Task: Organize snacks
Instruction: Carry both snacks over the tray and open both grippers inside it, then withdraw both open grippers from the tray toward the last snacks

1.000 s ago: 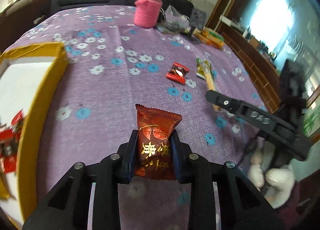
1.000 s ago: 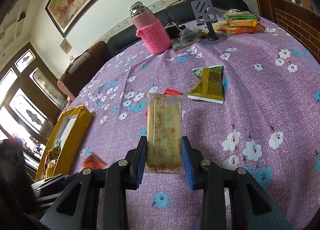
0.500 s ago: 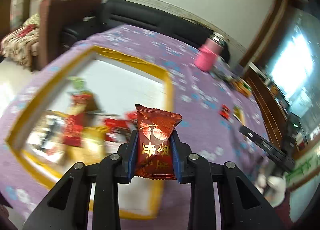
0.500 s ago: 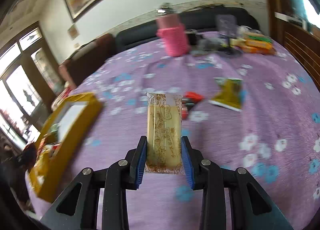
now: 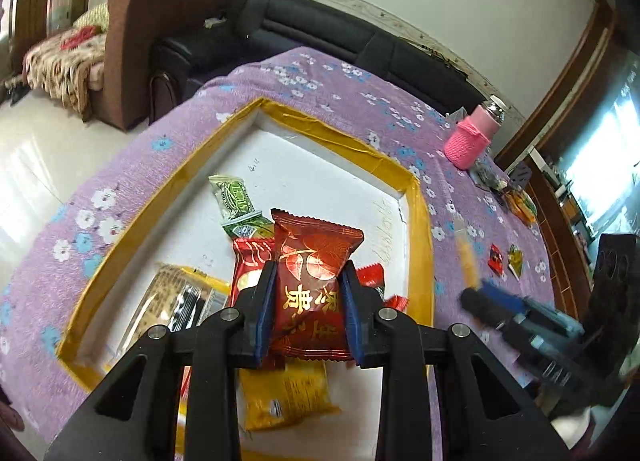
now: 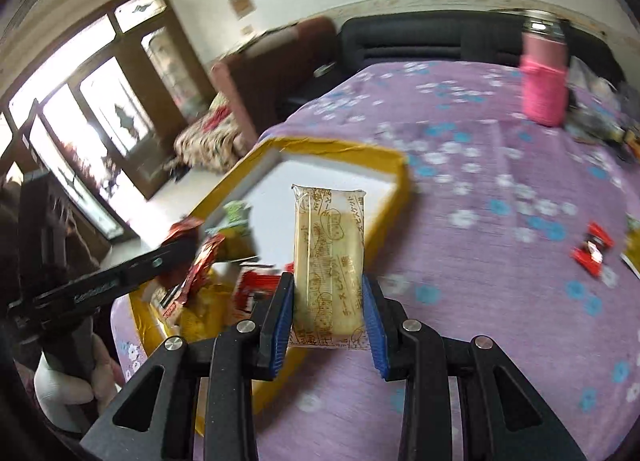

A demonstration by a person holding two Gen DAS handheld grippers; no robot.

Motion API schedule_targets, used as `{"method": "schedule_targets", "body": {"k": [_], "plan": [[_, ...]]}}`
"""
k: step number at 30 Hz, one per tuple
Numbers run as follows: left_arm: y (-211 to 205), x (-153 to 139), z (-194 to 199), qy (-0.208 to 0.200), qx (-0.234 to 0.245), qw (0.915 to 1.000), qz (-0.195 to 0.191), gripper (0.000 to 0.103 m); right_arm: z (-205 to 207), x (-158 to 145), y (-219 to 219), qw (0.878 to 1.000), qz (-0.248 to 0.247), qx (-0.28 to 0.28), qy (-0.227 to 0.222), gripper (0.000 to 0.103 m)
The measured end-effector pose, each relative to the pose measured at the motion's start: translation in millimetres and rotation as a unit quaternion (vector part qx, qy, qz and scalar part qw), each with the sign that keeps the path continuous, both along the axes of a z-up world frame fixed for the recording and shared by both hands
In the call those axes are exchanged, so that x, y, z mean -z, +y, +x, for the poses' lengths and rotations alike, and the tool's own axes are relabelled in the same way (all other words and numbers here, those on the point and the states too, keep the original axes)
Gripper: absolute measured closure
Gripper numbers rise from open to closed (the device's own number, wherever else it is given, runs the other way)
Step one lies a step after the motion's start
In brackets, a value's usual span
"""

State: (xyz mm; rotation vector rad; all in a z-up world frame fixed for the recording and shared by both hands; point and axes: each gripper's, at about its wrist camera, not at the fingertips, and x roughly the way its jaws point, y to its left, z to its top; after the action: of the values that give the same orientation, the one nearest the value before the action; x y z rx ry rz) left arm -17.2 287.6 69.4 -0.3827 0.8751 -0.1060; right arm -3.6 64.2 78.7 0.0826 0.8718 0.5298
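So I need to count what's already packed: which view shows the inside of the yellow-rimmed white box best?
The left wrist view: the yellow-rimmed white box is seen from above, sharp, its snack packets visible. The right wrist view shows it blurred and partly hidden.

Both wrist views over tray (image 5: 420,217)

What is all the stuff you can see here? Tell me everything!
Box: one, yellow rim, white inside, on the table.
Snacks in box: several, green, red, yellow.
Red packet: one, in left gripper.
Pale biscuit packet: one, in right gripper.
Flask: one, pink sleeve, far side.
Loose snacks: a few, red and yellow, on the purple flowered tablecloth.
Sofa: one, black, behind.
Fingers: black with blue pads.
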Motion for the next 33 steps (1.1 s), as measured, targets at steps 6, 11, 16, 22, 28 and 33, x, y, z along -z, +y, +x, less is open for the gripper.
{"method": "schedule_targets", "body": {"k": [6,11,16,22,28,33], "plan": [[8,14,31,0.025,-0.005,0.9993,-0.027,0.075,20,19,49,0.999,-0.031,-0.025,0.025,0.07],[9,16,45,0.026,-0.004,0.9991,-0.035,0.074,35,33,65,0.998,-0.047,-0.027,0.039,0.069],[3,13,46,0.017,0.003,0.9991,-0.038,0.057,40,40,69,0.998,-0.044,-0.024,0.04,0.06],[-1,0,25,-0.003,-0.002,0.9995,-0.032,0.057,26,23,55,0.999,-0.034,-0.018,0.013,0.058],[-23,-24,-23,-0.044,-0.042,0.9974,0.038,0.036,-5,2,22,1.0,-0.018,0.001,-0.022,0.053],[-48,-40,-64,-0.078,-0.084,0.9888,0.095,0.019,-39,-3,-4,0.998,-0.02,0.021,-0.054,0.049]]}}
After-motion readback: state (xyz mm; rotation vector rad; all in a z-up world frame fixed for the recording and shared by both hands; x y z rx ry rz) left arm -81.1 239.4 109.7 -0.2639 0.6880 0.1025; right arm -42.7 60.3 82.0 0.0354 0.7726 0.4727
